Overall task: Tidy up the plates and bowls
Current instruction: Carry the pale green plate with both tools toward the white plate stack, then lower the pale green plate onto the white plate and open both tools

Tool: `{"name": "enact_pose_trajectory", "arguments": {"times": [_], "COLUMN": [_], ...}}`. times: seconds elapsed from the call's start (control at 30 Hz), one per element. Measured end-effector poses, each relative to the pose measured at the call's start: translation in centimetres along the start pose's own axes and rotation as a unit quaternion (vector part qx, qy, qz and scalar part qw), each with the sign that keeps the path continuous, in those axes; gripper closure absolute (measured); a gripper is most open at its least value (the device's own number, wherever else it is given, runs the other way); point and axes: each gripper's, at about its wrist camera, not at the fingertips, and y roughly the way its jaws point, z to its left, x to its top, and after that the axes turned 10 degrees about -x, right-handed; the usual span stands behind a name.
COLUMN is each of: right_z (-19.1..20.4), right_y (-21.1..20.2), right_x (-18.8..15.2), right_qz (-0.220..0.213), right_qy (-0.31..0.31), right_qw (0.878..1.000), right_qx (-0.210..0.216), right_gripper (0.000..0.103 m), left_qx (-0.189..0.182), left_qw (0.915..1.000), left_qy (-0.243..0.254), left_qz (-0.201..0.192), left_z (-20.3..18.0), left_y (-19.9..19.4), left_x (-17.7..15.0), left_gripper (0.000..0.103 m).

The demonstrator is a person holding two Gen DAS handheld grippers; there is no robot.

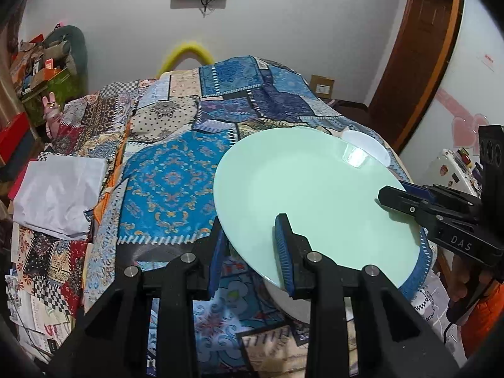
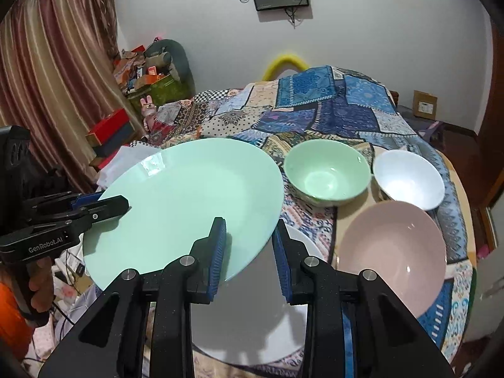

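- the mint-green plate is held up off the bench, tilted, with a gripper clamped on each side of its rim.
- left wrist view: the left gripper has its jaws nearly closed on the plate's lower-left rim — one blue pad on top, the other under the edge. the right gripper comes in from the right of the frame and bites the plate's right rim.
- right wrist view: the right gripper pinches the plate at its lower-right rim, jaws narrow, one pad on the upper face and one beneath. the left gripper reaches in from the left edge and clamps the far rim.
- only the right wrist view shows the rest of the dishes: a green bowl at centre right, a white bowl to its right, a pink bowl at lower right, and a white plate lying under the gripper, below the lifted plate.
- the left wrist view shows just a slice of the white bowl behind the plate's upper right edge — and a white rim under the plate.
- the left wrist view also shows folded white paper at the left and more of the patchwork cloth.
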Motion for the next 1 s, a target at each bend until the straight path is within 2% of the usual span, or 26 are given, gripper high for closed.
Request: {"name": "enact_pose_trajectory", "arguments": {"times": [0.6,1.0], "right_z": [-2.8,-3.7], "right_y": [0.5,2.4], "right_x": [-4.7,-6.3], "right_qz": [0.036,0.071], "right_qy": [0.043,0.048], "right_qw": [0.998,0.996], "right_qx": [-0.013,-0.012], "right_gripper": [0.076,0.076], "left_qx": [-0.017,-0.018], "left_qw": [0.9989,0.997], "left_qy": [0.007,0.001], "left_qz": [0.043,0.076], "left_z": [-2.9,-2.6], "left_y": [3.1,6.3], "left_x": [-3.0,-4.5], "left_gripper": [0.072,0.072]}}
